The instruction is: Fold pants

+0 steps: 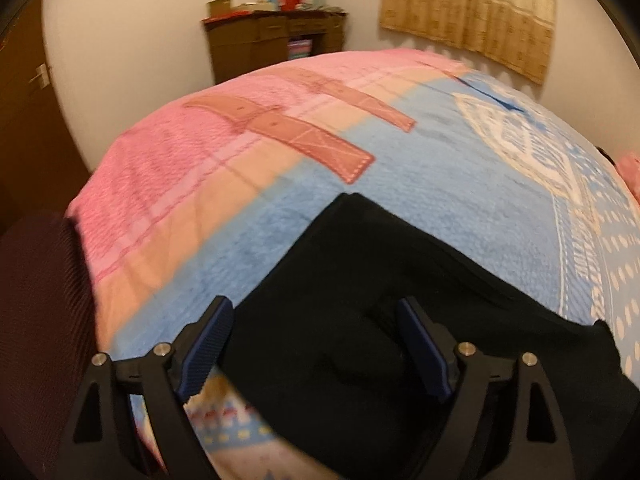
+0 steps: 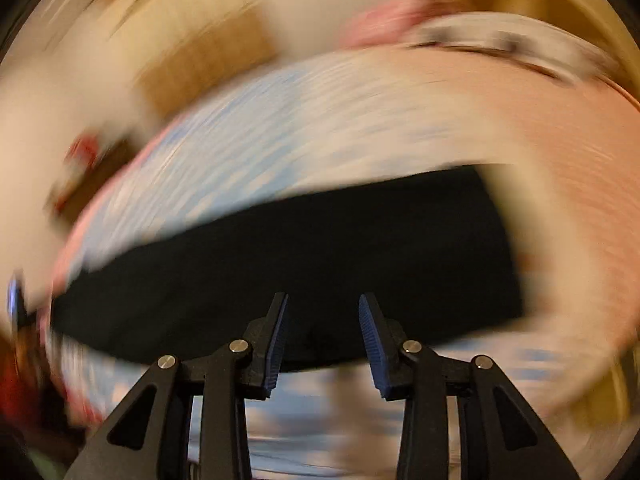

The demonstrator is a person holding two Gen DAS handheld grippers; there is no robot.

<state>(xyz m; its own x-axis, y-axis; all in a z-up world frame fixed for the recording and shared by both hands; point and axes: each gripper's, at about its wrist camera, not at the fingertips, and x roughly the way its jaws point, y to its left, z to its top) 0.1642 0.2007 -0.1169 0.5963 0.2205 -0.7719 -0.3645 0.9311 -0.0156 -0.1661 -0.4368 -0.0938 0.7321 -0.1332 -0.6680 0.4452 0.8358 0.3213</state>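
The black pants (image 1: pixel 400 300) lie folded on the bed's pink-and-blue blanket (image 1: pixel 240 160), under the left tongs (image 1: pixel 316 344), spread wide and released, and the right tongs (image 2: pixel 323 340), parted and empty.

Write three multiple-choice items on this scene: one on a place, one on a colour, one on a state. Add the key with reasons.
1. Where do the pants lie?
A. on the bed's blanket
B. on the cabinet
C. on the floor

2. What colour are the pants?
A. pink
B. black
C. white

3. How does the left gripper stand?
A. shut on the pants
B. shut, empty
C. open

Key: A, black cloth spreads over the blanket; B, they are dark against pink and blue; C, its pads stand wide apart, pressing nothing.
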